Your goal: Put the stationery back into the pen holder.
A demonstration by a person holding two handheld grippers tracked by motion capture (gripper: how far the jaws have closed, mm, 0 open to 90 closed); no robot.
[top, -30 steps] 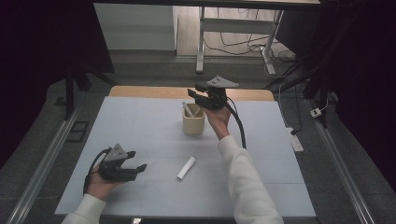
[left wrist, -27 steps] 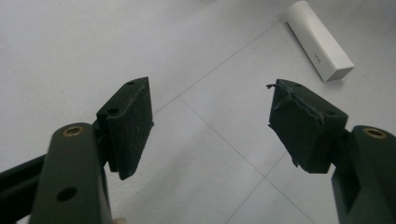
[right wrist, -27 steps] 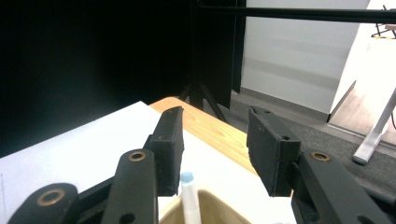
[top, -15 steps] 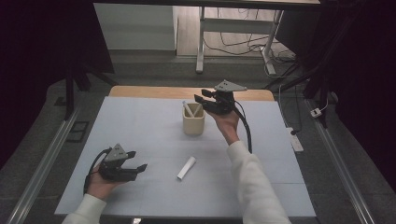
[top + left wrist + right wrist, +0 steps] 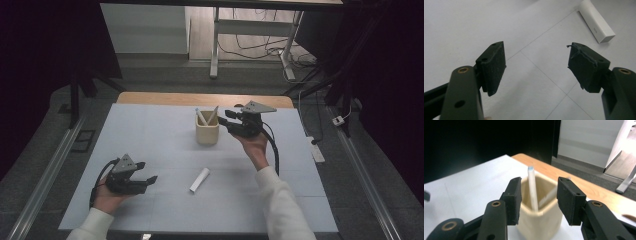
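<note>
A cream square cup (image 5: 206, 134) stands upright near the table's middle back with two white sticks (image 5: 200, 117) leaning in it. My right gripper (image 5: 225, 119) hovers just right of the cup, open, jaws pointing left at it with nothing between them. In the right gripper view the cup (image 5: 541, 218) and one upright stick (image 5: 532, 187) show between the open jaws of that gripper (image 5: 539, 201). A white stick (image 5: 199, 179) lies flat on the mat. My left gripper (image 5: 145, 171) rests low at the front left, open and empty; its view shows the lying stick (image 5: 596, 22) beyond the gripper (image 5: 537, 66).
A pale blue mat (image 5: 150, 130) covers the table, with a wooden edge (image 5: 165, 98) at the back. Metal rails (image 5: 47, 170) run along both sides. Table legs and cables (image 5: 260, 47) lie on the floor behind.
My right gripper has drawn back to the right and lowered, away from above the cup. The left gripper has stayed put.
</note>
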